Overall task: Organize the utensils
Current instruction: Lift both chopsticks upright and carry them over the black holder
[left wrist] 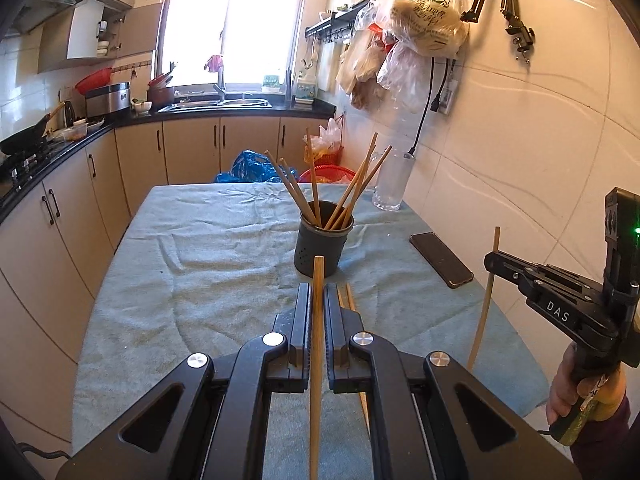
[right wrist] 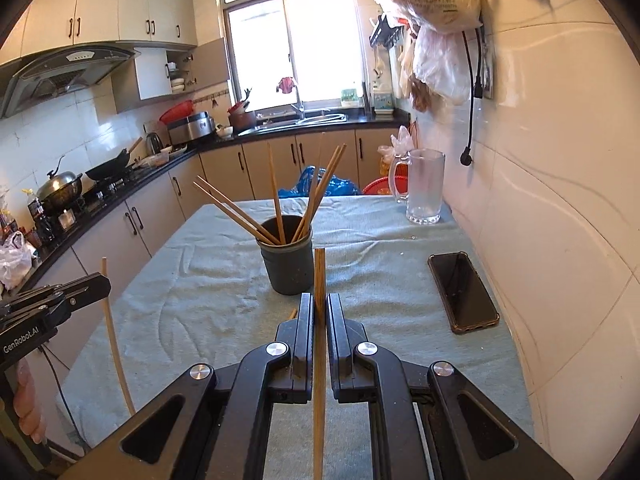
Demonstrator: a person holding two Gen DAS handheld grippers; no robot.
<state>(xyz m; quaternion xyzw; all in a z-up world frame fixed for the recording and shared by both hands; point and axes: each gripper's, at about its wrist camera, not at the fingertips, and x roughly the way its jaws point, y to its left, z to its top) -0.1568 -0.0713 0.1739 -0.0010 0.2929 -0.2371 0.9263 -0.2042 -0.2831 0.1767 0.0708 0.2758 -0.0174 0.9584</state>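
Both grippers pinched slim wooden chopsticks: the left gripper [left wrist: 317, 292] one chopstick [left wrist: 316, 360], the "DAS"-marked right gripper [right wrist: 319, 300] another [right wrist: 319, 352], above a towel-covered desk [left wrist: 200, 248] before a round grey perforated holder [left wrist: 324, 240].

Left gripper [left wrist: 316, 292]: jaws closed on a chopstick [left wrist: 316, 360], angled downward over the table's near edge. Right gripper [right wrist: 320, 304]: jaws likewise closed on a second chopstick [right wrist: 319, 360], same downward tilt. A hand [left wrist: 576, 384] wraps the right gripper's handle.
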